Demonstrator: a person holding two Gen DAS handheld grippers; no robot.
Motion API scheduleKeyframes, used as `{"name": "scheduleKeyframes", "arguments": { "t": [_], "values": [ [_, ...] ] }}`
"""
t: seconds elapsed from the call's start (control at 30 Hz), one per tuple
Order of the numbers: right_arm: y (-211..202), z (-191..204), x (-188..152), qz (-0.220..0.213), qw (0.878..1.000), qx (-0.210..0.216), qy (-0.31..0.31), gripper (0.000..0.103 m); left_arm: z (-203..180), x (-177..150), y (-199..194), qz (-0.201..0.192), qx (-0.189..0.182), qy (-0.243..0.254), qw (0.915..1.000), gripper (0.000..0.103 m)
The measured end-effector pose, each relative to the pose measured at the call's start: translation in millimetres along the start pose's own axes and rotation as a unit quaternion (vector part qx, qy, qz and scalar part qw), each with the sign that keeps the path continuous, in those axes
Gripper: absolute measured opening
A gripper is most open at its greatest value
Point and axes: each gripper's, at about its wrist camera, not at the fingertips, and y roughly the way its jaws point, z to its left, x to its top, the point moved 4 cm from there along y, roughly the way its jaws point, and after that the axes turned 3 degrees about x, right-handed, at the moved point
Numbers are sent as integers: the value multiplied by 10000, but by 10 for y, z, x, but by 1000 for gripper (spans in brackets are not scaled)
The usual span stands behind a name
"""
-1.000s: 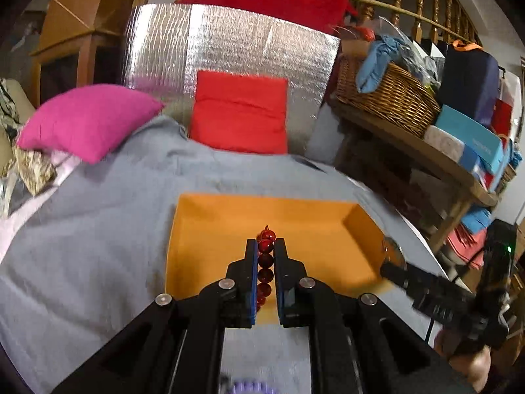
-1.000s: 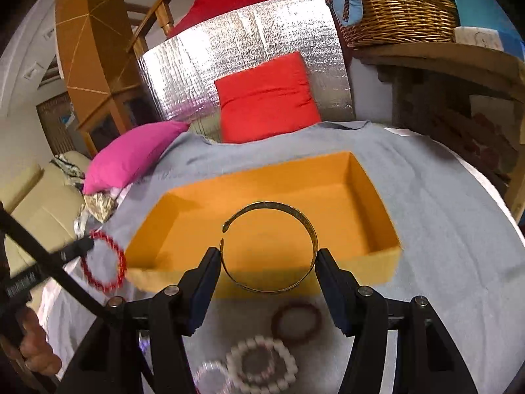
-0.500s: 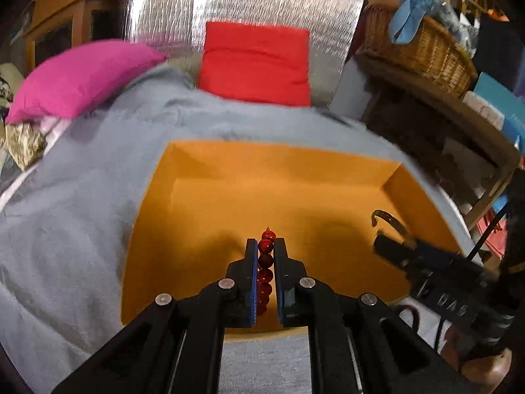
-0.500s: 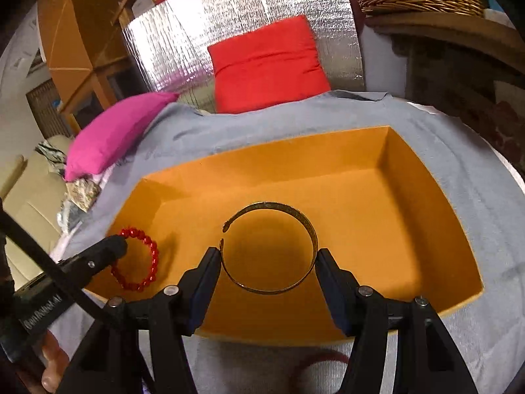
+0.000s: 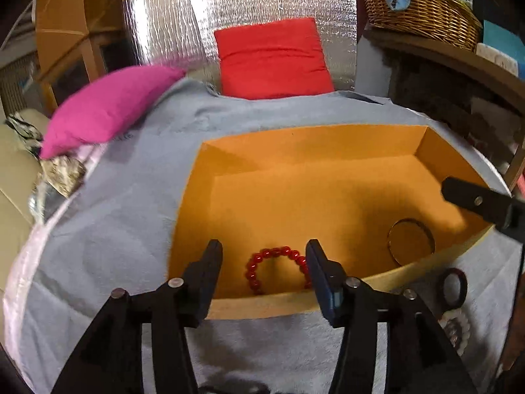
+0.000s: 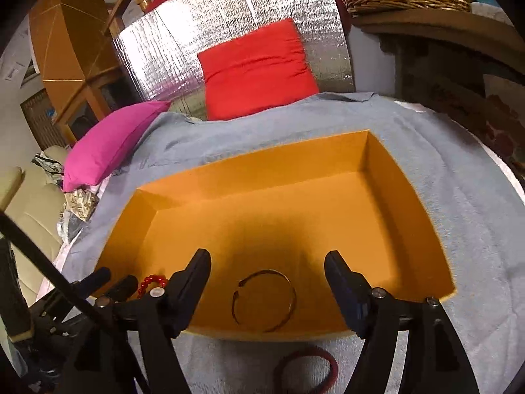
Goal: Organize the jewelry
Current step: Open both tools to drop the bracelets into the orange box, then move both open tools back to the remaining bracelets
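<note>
I have both jaws released over the box (image 6: 410, 177): beads (image 5: 275, 269) and bangle (image 6: 264, 298) lie inside by its near wall. The dark ring (image 6: 308, 367) waits on the cloth just below my right gripper (image 6: 267, 290), nearer than the left gripper (image 5: 264, 272)

The open orange cardboard box (image 6: 407, 197) sits on the grey blanket (image 5: 108, 229); inside, near its front wall, the red beaded bracelet (image 5: 275, 271) lies left of the thin metal open bangle (image 6: 264, 300). Before the box, on the blanket, lies a dark ring bracelet (image 6: 306, 371), and behind it a red cushion (image 6: 257, 69) leans on a silver foil panel (image 6: 236, 13)
</note>
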Motion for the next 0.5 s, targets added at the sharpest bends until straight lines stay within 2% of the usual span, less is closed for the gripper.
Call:
{"name": "scheduleKeyframes", "arguments": {
  "t": [0.17,0.5],
  "values": [
    [-199,-13,-25,-60,9999,100,4,75,41,-48,-180,-134,162,73,9998,58],
    [-610,-149,-235,-103,9999,12,31,75,117,-176,-481,-257,335,74,9991,60]
  ]
}}
